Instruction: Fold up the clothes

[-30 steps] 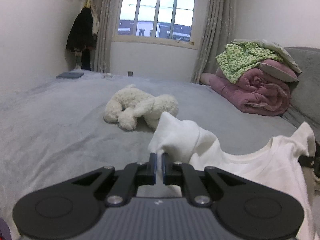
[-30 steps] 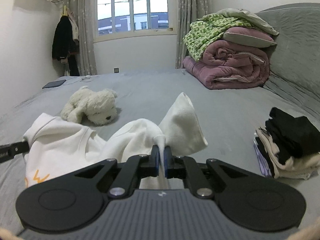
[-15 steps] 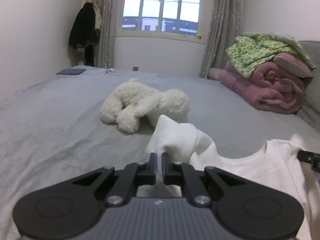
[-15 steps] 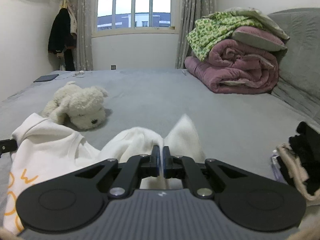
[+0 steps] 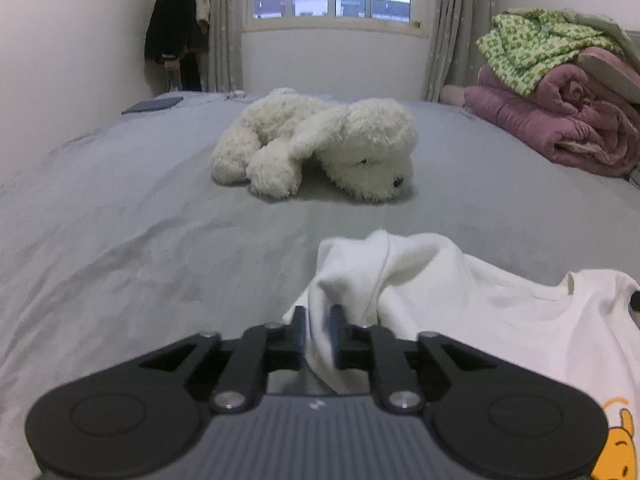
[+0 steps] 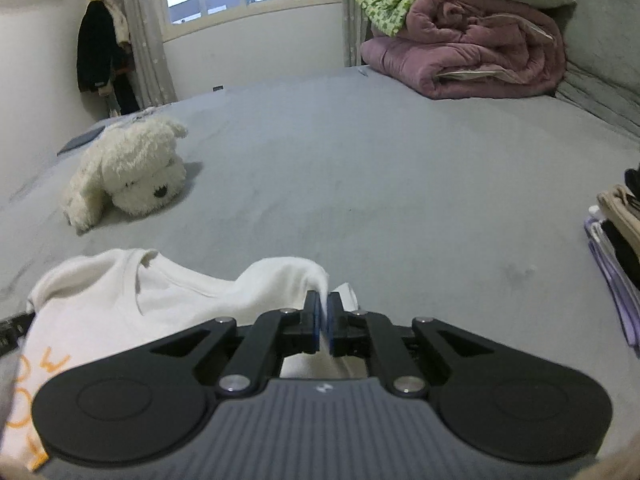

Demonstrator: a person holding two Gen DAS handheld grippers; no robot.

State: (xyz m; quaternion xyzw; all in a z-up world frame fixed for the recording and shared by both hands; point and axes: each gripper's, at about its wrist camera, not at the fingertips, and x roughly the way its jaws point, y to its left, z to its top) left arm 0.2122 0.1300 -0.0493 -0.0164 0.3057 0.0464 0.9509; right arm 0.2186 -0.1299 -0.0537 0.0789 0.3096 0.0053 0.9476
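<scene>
A white T-shirt (image 5: 460, 292) with an orange cartoon print lies spread on the grey bed (image 5: 120, 240), collar up. My left gripper (image 5: 318, 320) is low over the shirt's left shoulder. Its jaws are opening, and a loose fold of the white cloth hangs between the parted pads. In the right wrist view the same shirt (image 6: 160, 296) lies at lower left. My right gripper (image 6: 323, 308) is at the other shoulder. Its jaws are opening too, only a narrow gap apart, with the cloth's edge still between them.
A white plush dog (image 5: 320, 148) lies just beyond the shirt. A rolled pink quilt (image 6: 468, 52) with green bedding on top sits at the back right. A stack of folded clothes (image 6: 620, 232) is at the right edge. A dark jacket (image 5: 172, 28) hangs by the window.
Both grippers came down and forward with the shirt, which now rests on the bed instead of hanging raised. Both pairs of jaws, shut before, have parted.
</scene>
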